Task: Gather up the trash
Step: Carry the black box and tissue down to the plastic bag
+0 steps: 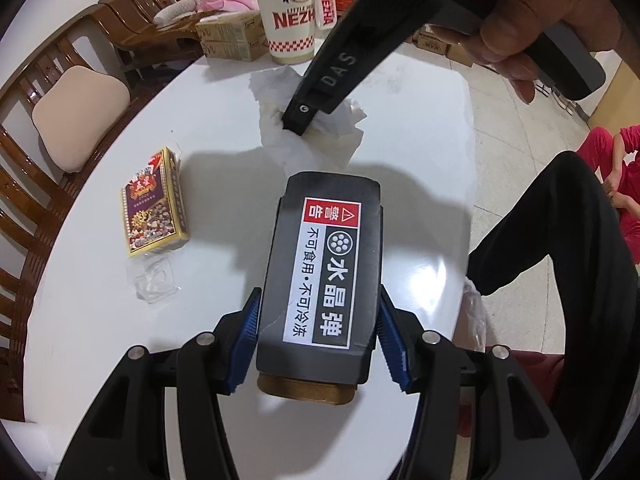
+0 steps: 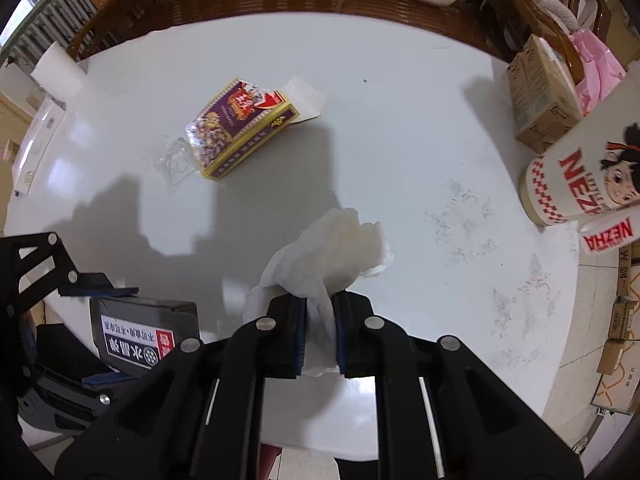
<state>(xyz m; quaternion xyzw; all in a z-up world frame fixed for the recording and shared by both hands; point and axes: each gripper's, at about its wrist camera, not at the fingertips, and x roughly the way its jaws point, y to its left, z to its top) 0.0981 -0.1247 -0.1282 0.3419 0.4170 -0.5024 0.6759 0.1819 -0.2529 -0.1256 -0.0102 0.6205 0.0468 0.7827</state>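
My left gripper (image 1: 318, 336) is shut on a black box (image 1: 324, 272) with a red and white warning label, its blue pads pressing both long sides above the white round table (image 1: 420, 140). My right gripper (image 2: 320, 332) is shut on a crumpled white tissue (image 2: 332, 248), which hangs just above the table. In the left wrist view the right gripper (image 1: 298, 118) points down into that tissue (image 1: 312, 146), held by a hand (image 1: 520, 20). A purple and gold card box (image 2: 240, 128) and a clear plastic wrapper (image 2: 172, 160) lie on the table to the left.
A tall paper cup (image 2: 580, 176) printed NEZHA stands at the table's edge, with cardboard boxes (image 2: 536, 100) beside it. Wooden chairs with a beige cushion (image 1: 80, 116) ring the table. A person's black-clad leg (image 1: 560, 240) is near the table on the right.
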